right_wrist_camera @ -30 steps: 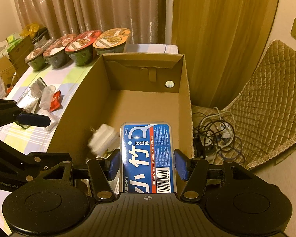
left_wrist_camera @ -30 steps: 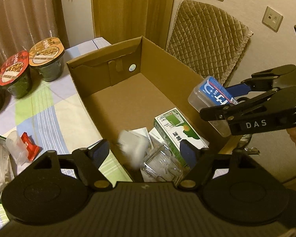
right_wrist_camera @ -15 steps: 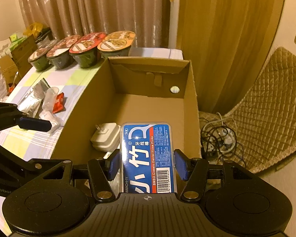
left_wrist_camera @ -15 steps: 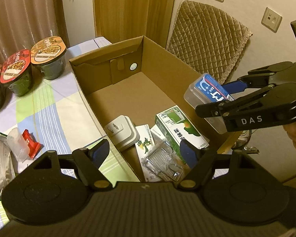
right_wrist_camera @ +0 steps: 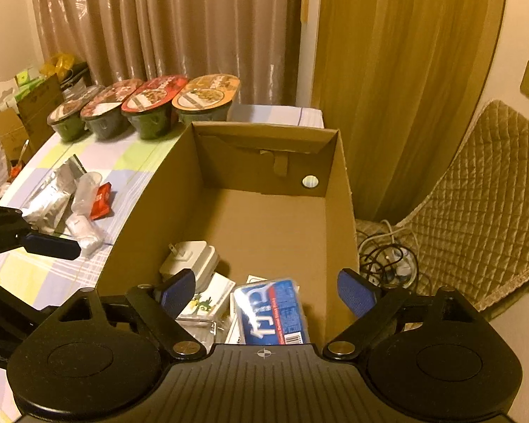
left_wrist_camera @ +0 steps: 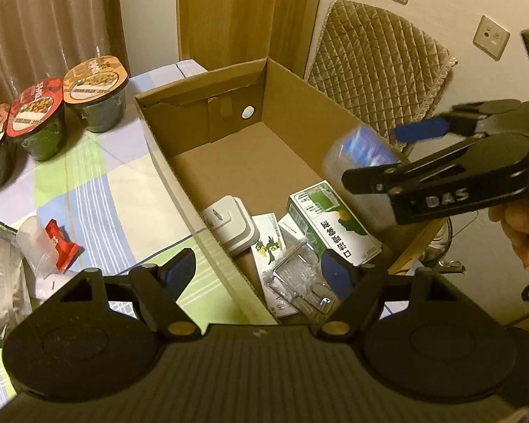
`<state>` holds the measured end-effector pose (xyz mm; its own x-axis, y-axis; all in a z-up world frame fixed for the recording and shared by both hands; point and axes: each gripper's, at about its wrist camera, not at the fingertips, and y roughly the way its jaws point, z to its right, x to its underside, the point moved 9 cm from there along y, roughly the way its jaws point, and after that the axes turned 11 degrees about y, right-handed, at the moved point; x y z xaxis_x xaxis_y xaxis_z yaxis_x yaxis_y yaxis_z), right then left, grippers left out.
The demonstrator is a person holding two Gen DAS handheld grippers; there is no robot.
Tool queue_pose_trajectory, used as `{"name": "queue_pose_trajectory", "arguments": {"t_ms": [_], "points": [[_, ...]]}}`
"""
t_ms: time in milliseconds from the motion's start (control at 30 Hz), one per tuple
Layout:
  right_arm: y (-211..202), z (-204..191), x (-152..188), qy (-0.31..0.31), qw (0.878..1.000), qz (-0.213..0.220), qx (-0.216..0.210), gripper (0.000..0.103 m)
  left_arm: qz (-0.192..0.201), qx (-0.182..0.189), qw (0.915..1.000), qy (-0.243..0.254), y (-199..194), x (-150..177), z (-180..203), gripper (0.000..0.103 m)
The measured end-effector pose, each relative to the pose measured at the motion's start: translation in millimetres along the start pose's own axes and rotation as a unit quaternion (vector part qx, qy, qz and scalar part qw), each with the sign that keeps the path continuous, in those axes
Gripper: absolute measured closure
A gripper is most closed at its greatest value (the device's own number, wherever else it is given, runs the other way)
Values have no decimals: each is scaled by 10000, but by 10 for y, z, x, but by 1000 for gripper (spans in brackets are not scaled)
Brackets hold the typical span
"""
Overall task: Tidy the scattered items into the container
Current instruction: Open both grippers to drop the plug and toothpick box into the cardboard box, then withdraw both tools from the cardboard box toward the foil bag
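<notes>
Hovering over the cardboard box (right_wrist_camera: 338, 190), I had both grippers (right_wrist_camera: 266, 292) (left_wrist_camera: 257, 271) spread wide and empty. At six o'clock in my right view, the blue floss box (right_wrist_camera: 273, 312) looked blurred above the other things inside. It seemed light, rigid and slick; I judged its long sides best for holding.

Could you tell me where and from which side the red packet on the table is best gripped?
Grip the red packet across its narrow width at its free end, coming from above. It lies flat on the tablecloth, and a clear cup lies against one long side, so that side looks blocked; the free end seems safest.
</notes>
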<state>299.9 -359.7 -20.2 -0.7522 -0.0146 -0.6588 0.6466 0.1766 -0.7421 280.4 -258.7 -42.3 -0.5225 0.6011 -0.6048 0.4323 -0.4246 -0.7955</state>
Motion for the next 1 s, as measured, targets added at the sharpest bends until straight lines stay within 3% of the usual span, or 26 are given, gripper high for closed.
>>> {"name": "queue_pose_trajectory", "arguments": {"t_ms": [500, 900, 1000], "points": [[-132, -76, 53, 3, 10000, -4, -5, 10, -5, -72, 9999, -74, -126, 123, -65, 28], [-462, -389, 231, 50, 9999, 26, -151, 10, 41, -130, 9991, -398, -462, 388, -142, 28], [-536, -491, 287, -22, 9998, 33, -193, 10, 66, -210, 9986, -483, -584, 530, -144, 18]]}}
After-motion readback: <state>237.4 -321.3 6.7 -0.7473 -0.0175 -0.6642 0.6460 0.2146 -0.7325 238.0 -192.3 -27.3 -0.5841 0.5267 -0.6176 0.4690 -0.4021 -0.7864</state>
